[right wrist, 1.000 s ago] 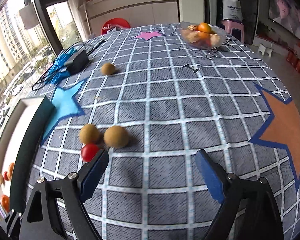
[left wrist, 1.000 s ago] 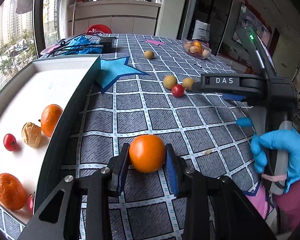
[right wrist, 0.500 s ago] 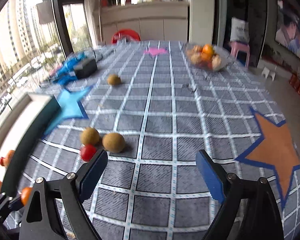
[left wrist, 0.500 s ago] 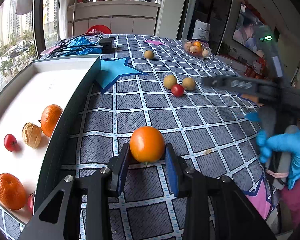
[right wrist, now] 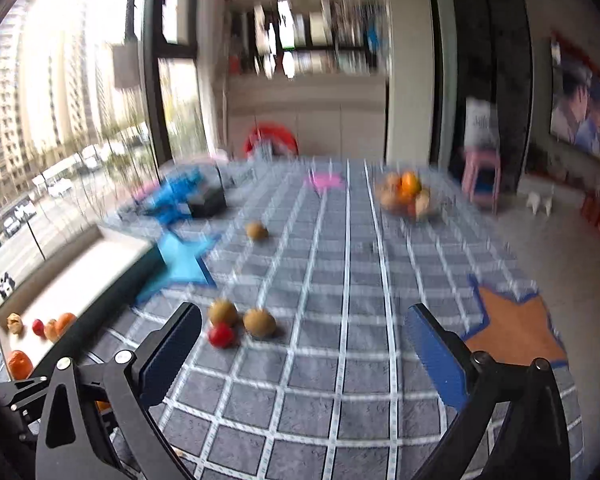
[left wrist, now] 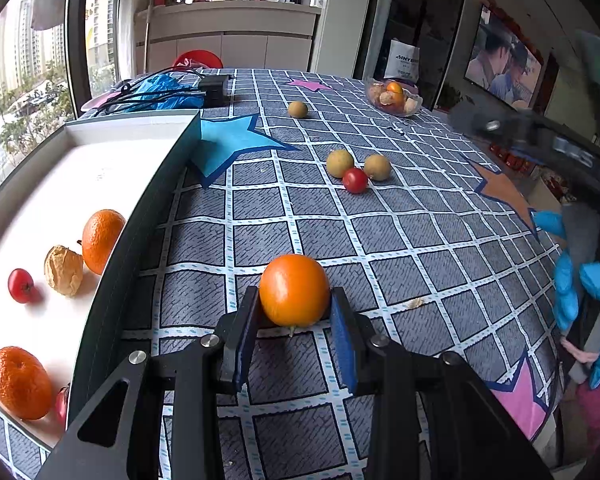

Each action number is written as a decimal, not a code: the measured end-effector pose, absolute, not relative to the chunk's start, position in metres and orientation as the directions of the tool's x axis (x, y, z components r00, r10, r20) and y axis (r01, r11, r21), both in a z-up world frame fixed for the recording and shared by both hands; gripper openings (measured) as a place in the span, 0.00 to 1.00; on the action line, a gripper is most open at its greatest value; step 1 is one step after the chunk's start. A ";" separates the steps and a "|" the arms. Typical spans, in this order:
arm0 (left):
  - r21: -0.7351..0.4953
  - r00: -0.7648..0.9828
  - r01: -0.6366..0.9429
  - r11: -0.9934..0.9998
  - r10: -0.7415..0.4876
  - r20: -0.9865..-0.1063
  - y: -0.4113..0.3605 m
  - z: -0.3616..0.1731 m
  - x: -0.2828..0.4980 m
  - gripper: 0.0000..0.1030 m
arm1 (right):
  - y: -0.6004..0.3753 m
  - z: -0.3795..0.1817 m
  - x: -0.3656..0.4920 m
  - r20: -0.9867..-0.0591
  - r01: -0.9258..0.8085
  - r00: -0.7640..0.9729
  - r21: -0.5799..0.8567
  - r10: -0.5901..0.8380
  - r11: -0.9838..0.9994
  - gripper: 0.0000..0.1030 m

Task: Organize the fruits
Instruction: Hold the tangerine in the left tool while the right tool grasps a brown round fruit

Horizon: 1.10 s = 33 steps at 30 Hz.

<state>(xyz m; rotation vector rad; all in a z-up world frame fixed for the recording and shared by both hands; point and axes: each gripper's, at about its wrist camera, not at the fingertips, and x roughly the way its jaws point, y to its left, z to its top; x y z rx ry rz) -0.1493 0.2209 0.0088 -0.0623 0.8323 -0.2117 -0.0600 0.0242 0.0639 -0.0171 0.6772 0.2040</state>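
The left hand-held gripper (left wrist: 294, 330), black with blue pads, is closed on a round, glossy orange fruit (left wrist: 294, 290), held at its widest part between both pads. The fruit sits above the grey checked tablecloth (left wrist: 400, 240); contact with the cloth cannot be confirmed. The right hand-held gripper (right wrist: 300, 344) stands with jaws wide apart and empty, above the cloth; its view is blurred.

Just left of the held fruit lies a white, dark-rimmed rectangular tray (left wrist: 112, 280). It contains three mandarins (left wrist: 100, 240), a papery husked fruit (left wrist: 63, 270) and a small red fruit (left wrist: 21, 285). Farther out on the cloth are two tan round fruits (left wrist: 340, 163) with a red cherry tomato (left wrist: 355, 180) touching between them, one more tan fruit (left wrist: 297, 109) well beyond, and a clear bowl of mixed fruit (left wrist: 394, 98) at the far edge.

Assessment: the step in hand is the transfer of the gripped orange fruit to the tray. The next move calls for lifting it over the raised dark rim, carrying it left, and releasing it on bare white floor clear of the fruit already there. The round fruit may roll on release; a low placement is advised. The loose cluster remains to be collected.
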 end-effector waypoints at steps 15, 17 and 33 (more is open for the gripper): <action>-0.159 0.652 0.165 0.973 -0.229 -0.723 0.224 0.009 -0.149 0.39 | 0.057 0.012 -0.005 -0.768 -0.201 0.621 0.038 0.157 0.979 0.65; -0.153 0.652 0.168 0.974 -0.227 -0.724 0.223 0.009 -0.149 0.40 | 0.065 0.010 -0.005 -0.772 -0.227 0.616 0.020 0.160 0.974 0.52; -0.149 0.652 0.170 0.974 -0.225 -0.724 0.220 0.009 -0.148 0.40 | 0.042 0.038 -0.044 -0.743 -0.247 0.622 0.116 0.249 0.962 0.26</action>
